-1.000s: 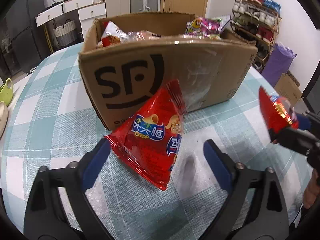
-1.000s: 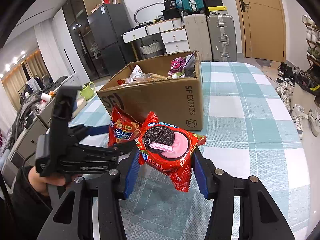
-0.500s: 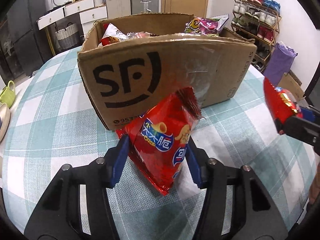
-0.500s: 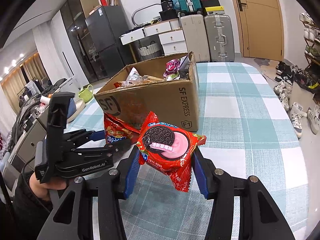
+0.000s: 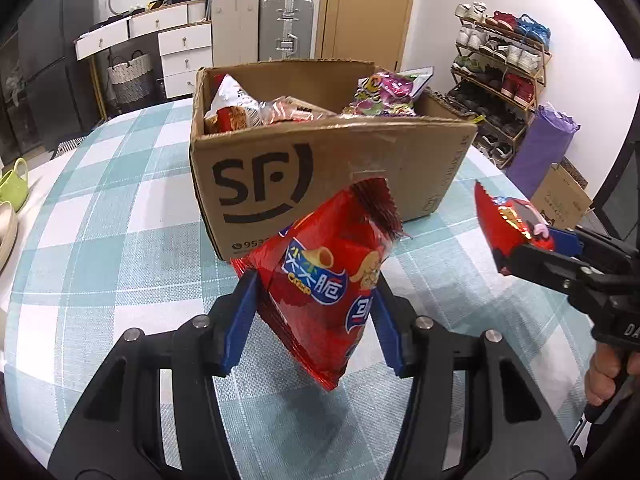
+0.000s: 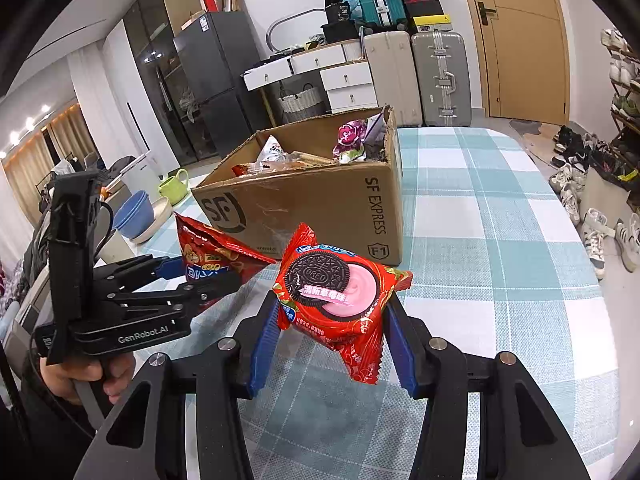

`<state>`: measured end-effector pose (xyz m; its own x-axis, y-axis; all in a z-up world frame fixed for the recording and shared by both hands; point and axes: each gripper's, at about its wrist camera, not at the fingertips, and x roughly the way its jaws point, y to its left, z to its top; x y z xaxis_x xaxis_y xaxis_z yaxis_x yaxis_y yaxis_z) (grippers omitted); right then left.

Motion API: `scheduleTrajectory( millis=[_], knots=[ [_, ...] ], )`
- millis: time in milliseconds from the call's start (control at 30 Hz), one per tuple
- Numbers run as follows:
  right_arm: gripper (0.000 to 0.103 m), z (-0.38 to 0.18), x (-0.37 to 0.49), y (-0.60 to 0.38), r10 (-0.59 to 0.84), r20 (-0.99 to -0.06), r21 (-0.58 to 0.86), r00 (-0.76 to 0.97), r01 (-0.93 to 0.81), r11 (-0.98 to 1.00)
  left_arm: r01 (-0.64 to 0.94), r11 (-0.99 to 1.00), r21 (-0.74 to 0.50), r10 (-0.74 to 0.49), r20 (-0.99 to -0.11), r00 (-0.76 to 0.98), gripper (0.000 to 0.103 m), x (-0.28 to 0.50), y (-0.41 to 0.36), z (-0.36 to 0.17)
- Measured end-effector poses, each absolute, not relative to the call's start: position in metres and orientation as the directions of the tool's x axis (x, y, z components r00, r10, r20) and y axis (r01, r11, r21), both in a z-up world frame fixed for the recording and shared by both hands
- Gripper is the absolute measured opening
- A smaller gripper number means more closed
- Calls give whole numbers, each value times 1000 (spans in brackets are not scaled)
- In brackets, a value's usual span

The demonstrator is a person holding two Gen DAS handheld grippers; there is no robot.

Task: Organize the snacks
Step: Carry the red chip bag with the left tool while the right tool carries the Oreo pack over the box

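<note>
— So, where is the crisp bag (image 5: 328,284) sitting?

— Right between the blue pads of the left gripper (image 5: 314,318), pinched on both sides and held clear of the checked tablecloth (image 5: 112,264); its torn top edge points up toward the cardboard box (image 5: 320,168) just behind it.

— And the other hand?

— Much the same. The right gripper (image 6: 330,340) is clamped on a red cookie pack (image 6: 340,292), which hangs between its fingers above the cloth, tilted with one corner pointing down.

— How do the two stand to each other?

— Side by side, near the box's front corner. From the right wrist view the left gripper is off to the left with the crisp bag poking out ahead of it, apart from the cookie pack.

— And the box?

— Open, with several snack packets (image 6: 352,142) already inside.
</note>
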<state>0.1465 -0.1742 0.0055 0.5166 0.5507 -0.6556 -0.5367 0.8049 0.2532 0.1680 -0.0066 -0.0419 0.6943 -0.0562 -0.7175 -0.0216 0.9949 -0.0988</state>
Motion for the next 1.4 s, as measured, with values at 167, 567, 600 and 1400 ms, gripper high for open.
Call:
scheduleTrajectory(
  millis=[167, 567, 600, 1400],
  knots=[
    [51, 6, 145, -171, 551, -655, 247, 517, -543, 803, 6, 994, -108, -81, -700, 709, 51, 159, -7, -29],
    [51, 27, 150, -162, 581, -611, 246, 537, -569, 784, 25, 993, -119, -98, -658, 747, 51, 140, -3, 10],
    [51, 29, 151, -161, 583, -607, 245, 539, -571, 783, 26, 992, -124, -101, -652, 751, 51, 137, -3, 14],
    [51, 76, 204, -124, 600, -568, 208, 563, -607, 767, -21, 987, -161, -80, -598, 797, 51, 180, 26, 71]
  ],
)
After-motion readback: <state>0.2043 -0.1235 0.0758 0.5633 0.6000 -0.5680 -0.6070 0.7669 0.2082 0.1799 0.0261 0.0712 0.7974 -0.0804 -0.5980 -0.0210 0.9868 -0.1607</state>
